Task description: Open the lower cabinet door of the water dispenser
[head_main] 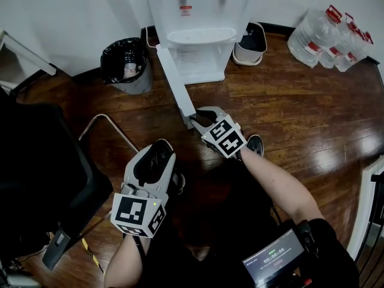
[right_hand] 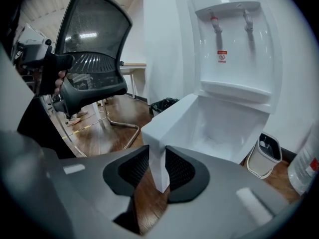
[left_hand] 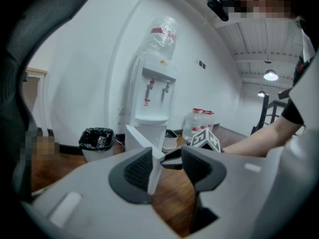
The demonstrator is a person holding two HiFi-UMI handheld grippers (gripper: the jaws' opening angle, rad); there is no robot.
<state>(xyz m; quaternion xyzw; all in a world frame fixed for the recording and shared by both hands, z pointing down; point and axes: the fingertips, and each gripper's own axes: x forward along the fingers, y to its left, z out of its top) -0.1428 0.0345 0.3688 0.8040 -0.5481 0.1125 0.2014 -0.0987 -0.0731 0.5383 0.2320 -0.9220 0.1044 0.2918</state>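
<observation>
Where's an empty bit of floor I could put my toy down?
The biggest bare floor is right of the open door, below the bottles. A smaller patch lies between the black bin and the chair. It's crowded around the right gripper holding the door, and by the shoe.

Light's good here, bright and even from overhead. You can see the ceiling lamps (left_hand: 270,75) glowing in my left gripper view. The glossy wood floor (head_main: 336,153) throws pale glare streaks on the right of the head view, and the white water dispenser (head_main: 198,59) is close to blown out. Both gripper views are heavy fisheye: walls bend, corners go black. In my right gripper view the cabinet door (right_hand: 172,118) has one grey shaded face, and the pads (right_hand: 133,169) up close look soft.
</observation>
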